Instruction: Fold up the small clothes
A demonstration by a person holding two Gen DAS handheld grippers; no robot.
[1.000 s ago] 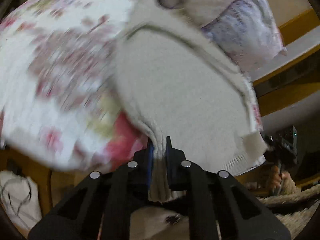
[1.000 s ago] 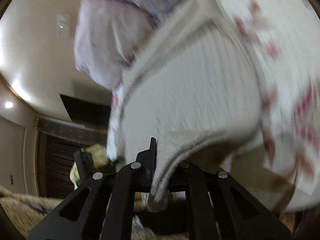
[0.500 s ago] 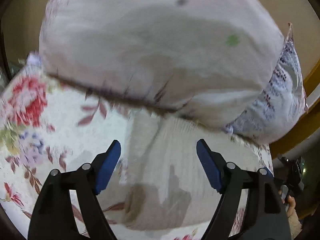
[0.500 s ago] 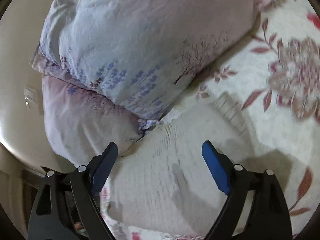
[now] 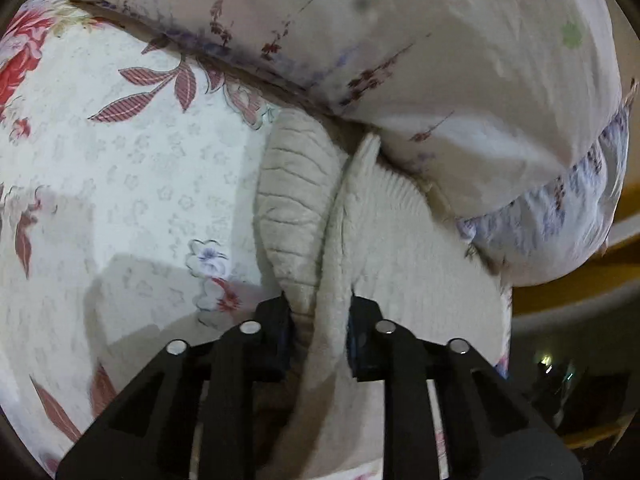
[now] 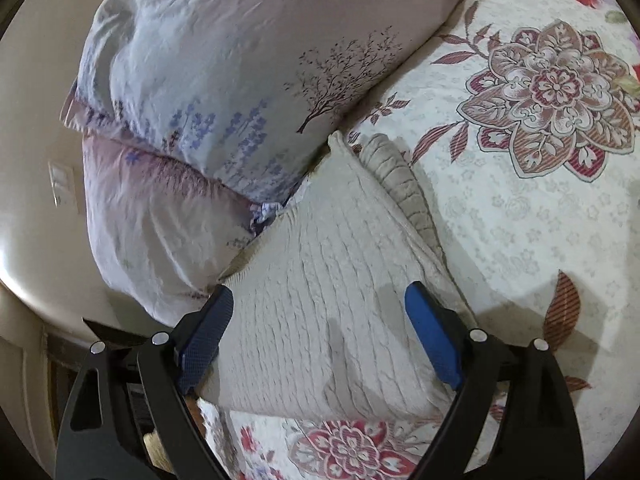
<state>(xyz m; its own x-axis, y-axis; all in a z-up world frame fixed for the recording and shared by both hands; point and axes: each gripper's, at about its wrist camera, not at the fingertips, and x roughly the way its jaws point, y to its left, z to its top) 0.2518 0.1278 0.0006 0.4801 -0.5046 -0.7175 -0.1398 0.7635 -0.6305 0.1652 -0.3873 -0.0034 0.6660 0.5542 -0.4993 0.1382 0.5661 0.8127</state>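
Observation:
A cream ribbed knit garment [image 5: 408,264] lies folded on the floral bedspread, against the pillows; it also shows in the right wrist view [image 6: 320,304]. My left gripper [image 5: 320,336] is shut on the garment's left edge, pinching a raised fold next to a bunched ribbed part [image 5: 296,200]. My right gripper [image 6: 320,328] is open and empty, hovering over the garment with a blue pad [image 6: 432,336] on each side.
Two stacked pillows [image 6: 224,80] with purple floral print lie at the head of the bed; they also show in the left wrist view [image 5: 460,60]. The white bedspread with red flowers [image 6: 540,208] extends to the right, and to the left in the left wrist view [image 5: 120,200].
Both grippers had let go of the lifted garment, which now lies flat. The left gripper has since shut again on the garment's left edge. The right gripper stays open.

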